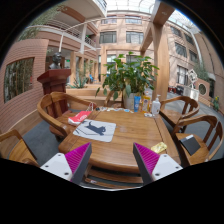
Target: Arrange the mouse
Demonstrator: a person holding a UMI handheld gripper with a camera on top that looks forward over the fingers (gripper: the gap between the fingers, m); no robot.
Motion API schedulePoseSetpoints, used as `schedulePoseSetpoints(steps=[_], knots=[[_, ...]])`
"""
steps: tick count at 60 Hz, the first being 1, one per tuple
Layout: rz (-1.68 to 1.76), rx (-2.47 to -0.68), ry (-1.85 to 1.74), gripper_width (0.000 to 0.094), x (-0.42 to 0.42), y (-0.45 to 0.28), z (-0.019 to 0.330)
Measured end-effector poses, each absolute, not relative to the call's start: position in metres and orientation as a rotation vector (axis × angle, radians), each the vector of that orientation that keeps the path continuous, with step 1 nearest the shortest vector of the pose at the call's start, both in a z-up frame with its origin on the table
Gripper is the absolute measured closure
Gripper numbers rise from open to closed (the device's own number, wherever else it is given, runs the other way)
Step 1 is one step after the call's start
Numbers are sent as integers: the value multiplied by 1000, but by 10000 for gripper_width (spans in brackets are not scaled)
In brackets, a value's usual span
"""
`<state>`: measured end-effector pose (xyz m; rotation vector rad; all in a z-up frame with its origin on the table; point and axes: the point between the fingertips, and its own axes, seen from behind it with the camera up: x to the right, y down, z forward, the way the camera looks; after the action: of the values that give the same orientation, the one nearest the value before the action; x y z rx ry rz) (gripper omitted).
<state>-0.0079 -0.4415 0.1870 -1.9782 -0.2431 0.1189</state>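
A dark mouse (pixel 96 127) lies on a light grey mouse mat (pixel 95 130) on the left part of a round wooden table (pixel 120 148). My gripper (pixel 112 160) is well short of it, above the table's near edge, to the near right of the mat. Its two fingers with magenta pads (pixel 76 158) stand wide apart with nothing between them but the table top.
A red item (pixel 79 117) lies at the mat's far left. Bottles and a potted plant (pixel 130 78) stand at the table's far side. A yellow packet (pixel 159 147) lies near the right finger. Wooden chairs (pixel 40 140) ring the table.
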Motion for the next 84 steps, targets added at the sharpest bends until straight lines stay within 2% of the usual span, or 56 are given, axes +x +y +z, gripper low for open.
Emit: schedulePoseSetpoints(steps=[7, 8, 9, 16, 28, 52, 70, 74, 79, 82, 84], knots=[[96, -2052, -217, 82, 9, -441, 153], [90, -2064, -212, 81, 11, -451, 158], [86, -2071, -207, 81, 17, -436, 141], [44, -2136, -167, 82, 50, -418, 93], [-1, -2209, -51, 81, 114, -378, 34], [-69, -2242, 94, 83, 194, -267, -15], [-44, -2257, 99, 90, 193, -201, -14], [-61, -2264, 96, 132, 194, -191, -15], [-58, -2261, 93, 237, 191, -182, -16], [-62, -2258, 86, 326, 189, -178, -16], [-57, -2252, 81, 418, 187, -175, -16]])
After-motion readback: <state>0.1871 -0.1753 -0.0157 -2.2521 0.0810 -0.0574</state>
